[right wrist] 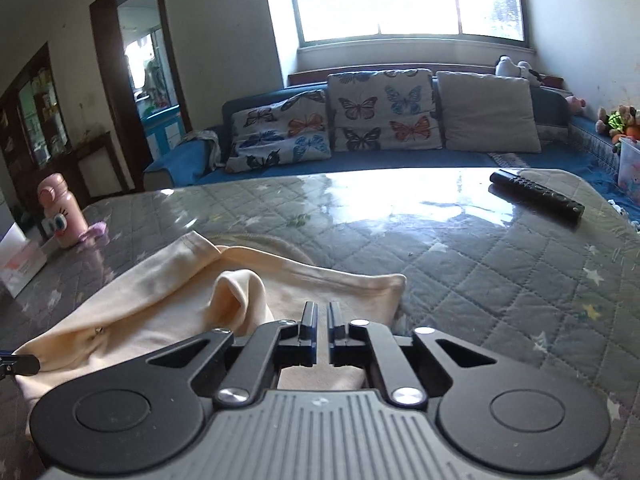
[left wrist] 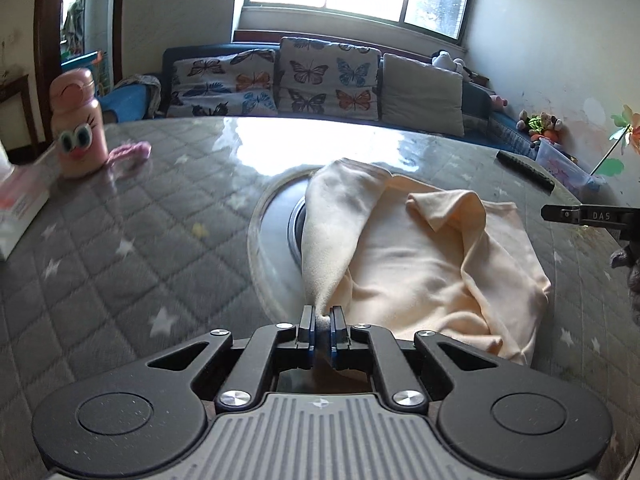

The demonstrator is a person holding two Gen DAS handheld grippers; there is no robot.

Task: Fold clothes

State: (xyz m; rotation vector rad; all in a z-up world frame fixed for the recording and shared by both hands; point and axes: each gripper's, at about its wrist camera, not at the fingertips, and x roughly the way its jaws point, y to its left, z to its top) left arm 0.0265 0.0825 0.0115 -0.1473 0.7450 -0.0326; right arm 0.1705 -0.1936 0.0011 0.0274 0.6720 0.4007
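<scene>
Left gripper (left wrist: 323,320): jaws closed on a bunched edge of the cream garment (left wrist: 432,264). Cloth rises from the pinch as a taut ridge running straight ahead of the fingers; the rest lies crumpled ahead and to the right on the quilted table cover (left wrist: 120,240). Gripper held low, roughly level, pointing toward the sofa (left wrist: 328,80).

Right gripper (right wrist: 322,322): fingers nearly together, a narrow gap showing between them, nothing visibly pinched. It hovers just above the garment (right wrist: 168,280), fingers aimed forward over the near right corner of the cloth. In the left wrist view the right gripper's tip (left wrist: 560,214) shows at the far right, beside the garment's right edge.

Garment: a loose raised fold sits ahead-left of the right fingers.

Other items: pink bottle (left wrist: 78,128) far ahead-left of the left gripper; remote control (right wrist: 536,196) well ahead-right of the right gripper.
</scene>
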